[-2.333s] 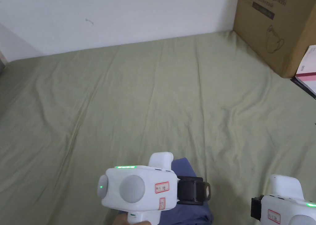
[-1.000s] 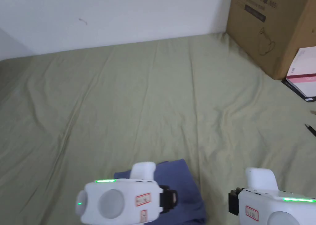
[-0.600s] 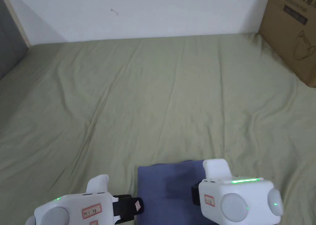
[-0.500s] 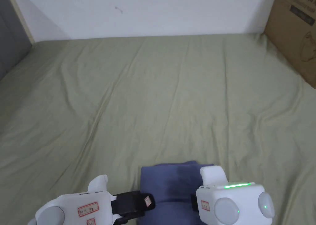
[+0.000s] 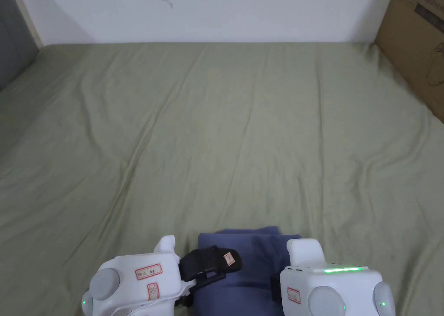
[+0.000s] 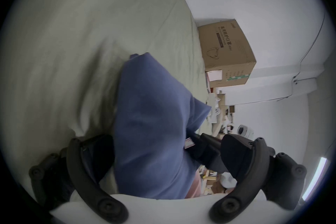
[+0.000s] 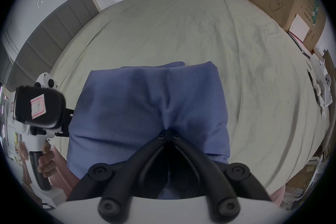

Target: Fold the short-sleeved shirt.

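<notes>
Since half a second ago the left hand-held gripper (image 5: 212, 260) has slid in over the left edge of the shirt (image 5: 256, 260), where before it sat just beside it. Camera barely shifted, so that's a real move.

Shirt is a small blue folded bundle at the near edge of the bed (image 5: 217, 134), right in front of the person. Looks pretty much folded already, I'd guess this is the last fold or just tidying.

Right hand-held gripper (image 7: 168, 134) has its jaws pinched together on a ridge of cloth at the near side, middle-right of the bundle. Left one in its own view (image 6: 154, 155) stands wide open with the shirt's edge between the jaws, one jaw under or beside the cloth, the other above, not pressing yet.

Key relation: the bundle lies between the two, stretching away from the person, and the left is at the side edge. So it just needs to close there.

Nothing in the way. Box (image 5: 416, 39) sits far right against the wall, well apart, with a booklet (image 7: 299, 27) leaning on it.
</notes>
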